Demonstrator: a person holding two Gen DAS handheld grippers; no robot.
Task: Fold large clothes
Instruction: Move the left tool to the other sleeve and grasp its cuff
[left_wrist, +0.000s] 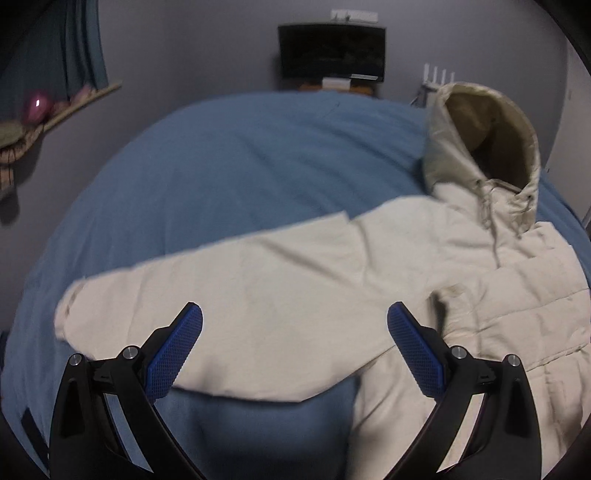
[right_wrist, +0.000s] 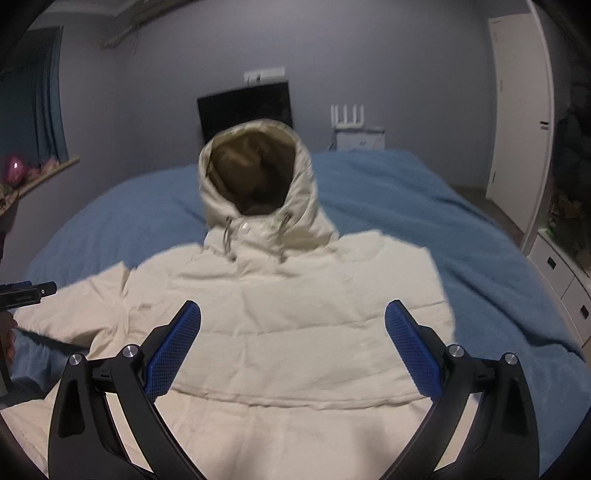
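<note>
A cream hooded puffer jacket (right_wrist: 295, 314) lies front side up on a blue bed, its hood (right_wrist: 255, 177) pointing to the far wall. In the left wrist view its left sleeve (left_wrist: 221, 280) stretches out sideways across the bedcover, and the hood (left_wrist: 487, 147) stands up at the right. My left gripper (left_wrist: 294, 321) hovers open above the sleeve with nothing between its blue pads. My right gripper (right_wrist: 293, 319) hovers open over the jacket's chest, also holding nothing. The left gripper's tip (right_wrist: 29, 291) shows at the left edge of the right wrist view.
The blue bedcover (left_wrist: 221, 166) spreads around the jacket. A dark screen (left_wrist: 332, 50) hangs on the far grey wall. A shelf with a pink object (left_wrist: 37, 105) is at left. White drawers (right_wrist: 557, 269) and a white cabinet (right_wrist: 517, 129) stand to the right of the bed.
</note>
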